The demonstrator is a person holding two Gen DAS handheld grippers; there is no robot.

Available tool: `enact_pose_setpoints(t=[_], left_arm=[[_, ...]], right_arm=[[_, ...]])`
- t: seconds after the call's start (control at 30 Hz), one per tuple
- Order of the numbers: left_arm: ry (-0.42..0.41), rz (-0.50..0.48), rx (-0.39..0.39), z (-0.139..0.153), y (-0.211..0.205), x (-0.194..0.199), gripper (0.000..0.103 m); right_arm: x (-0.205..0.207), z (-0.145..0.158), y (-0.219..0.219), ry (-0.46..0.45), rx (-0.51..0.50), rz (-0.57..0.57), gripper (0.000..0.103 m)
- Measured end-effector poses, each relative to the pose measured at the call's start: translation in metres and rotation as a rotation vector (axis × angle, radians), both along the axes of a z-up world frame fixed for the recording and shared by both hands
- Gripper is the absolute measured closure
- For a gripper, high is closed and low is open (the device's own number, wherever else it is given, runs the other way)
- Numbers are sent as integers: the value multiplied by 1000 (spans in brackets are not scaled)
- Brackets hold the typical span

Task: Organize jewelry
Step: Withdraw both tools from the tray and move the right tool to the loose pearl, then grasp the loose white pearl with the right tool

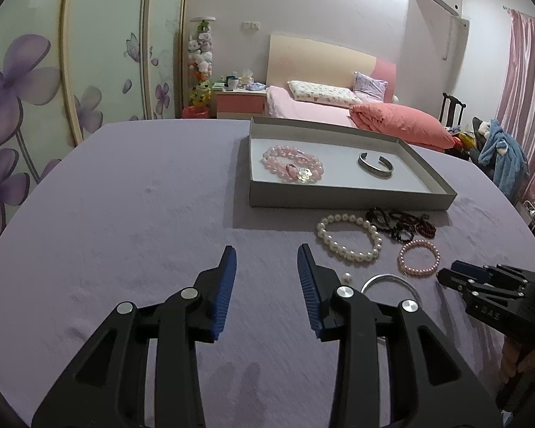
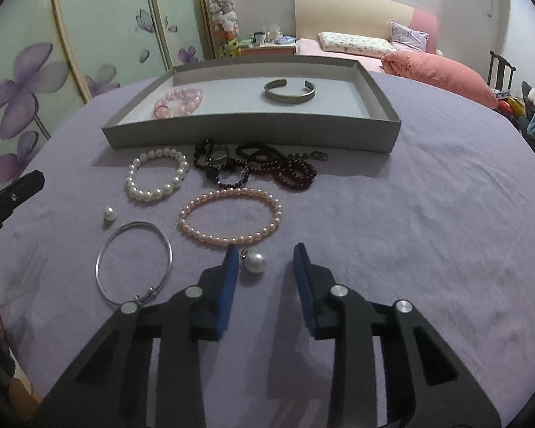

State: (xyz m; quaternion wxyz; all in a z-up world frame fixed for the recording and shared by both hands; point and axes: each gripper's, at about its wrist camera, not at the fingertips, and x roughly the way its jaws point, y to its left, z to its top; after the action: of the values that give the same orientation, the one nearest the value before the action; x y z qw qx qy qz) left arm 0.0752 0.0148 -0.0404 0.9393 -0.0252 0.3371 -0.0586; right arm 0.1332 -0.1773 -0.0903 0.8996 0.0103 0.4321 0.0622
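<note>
Right tool: the right tool (image 2: 265, 255) hangs low over the purple surface (image 2: 410, 214), jaws apart, holding nothing; a pearl pendant (image 2: 255, 261) lies just inside its left finger at lower centre of the right wrist view.
Left tool: the left tool (image 1: 267, 256) has its jaws spread and empty, over bare cloth at lower centre of its own view.
Tray: a grey tray (image 2: 253, 130) sits in the upper middle; inside it lie a chunky pink bracelet (image 2: 178, 101) and a metal cuff (image 2: 290, 92).
Loose pieces: between tray and tools lie a white pearl bracelet (image 2: 157, 174), a heap of dark beads (image 2: 260, 166), a thin pink bead bracelet (image 2: 232, 215), a silver bangle (image 2: 133, 262) and a small pearl earring (image 2: 108, 214).
Pendant handling: likely light, round and slippery; it could roll or squirt out of a pinch, so closing across the ball's widest part looks safer than the tiny metal cap.
Bead bracelets: probably limp on stretchy cord; 1 side pinched will lift, the rest dangling.
Bangle: stiff, thin, flat on cloth, so hard to get under.
Dark beads: how many strands are tangled there cannot be told.
Hidden: the bangle's near edge sits behind the right tool's arm; in the left wrist view the bangle is partly covered too.
</note>
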Motion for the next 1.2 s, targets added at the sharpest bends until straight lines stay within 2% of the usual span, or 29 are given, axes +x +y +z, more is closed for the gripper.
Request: enact_pose_setpoints(t=[0.1,0.17,0.3,0.47,0.67,0.93,1.0,1.1,1.2], left_arm=[[9,-18,-2,-2,-6,-2,66],[16,-31,-5,-4,-9,-3,66],[36,-62,-9,-8,-19,-6,66],[63,-94,6,-14,-33,-4,63],[115,-153,28,-24,-51,5,64],[144,-169,47,-30,-67,22,64],[159,-166,55,-33,-68,26,66],[183,-163,58,-38,-68,30,74],[193,-147,52,-39,-64,32,86]], right_arm=[[1,0,2,2,-23,2,78],[0,0,3,2,-30,1,88],[-5,0,-1,1,-34,-2,88],[-6,1,-20,3,-5,-70,89],[-4,1,-20,3,-6,-66,89],[-4,1,-19,3,-3,-65,89],[-4,1,-19,3,-3,-65,89],[-4,0,-19,3,-3,-65,89],[-4,0,-19,3,-2,-65,89]])
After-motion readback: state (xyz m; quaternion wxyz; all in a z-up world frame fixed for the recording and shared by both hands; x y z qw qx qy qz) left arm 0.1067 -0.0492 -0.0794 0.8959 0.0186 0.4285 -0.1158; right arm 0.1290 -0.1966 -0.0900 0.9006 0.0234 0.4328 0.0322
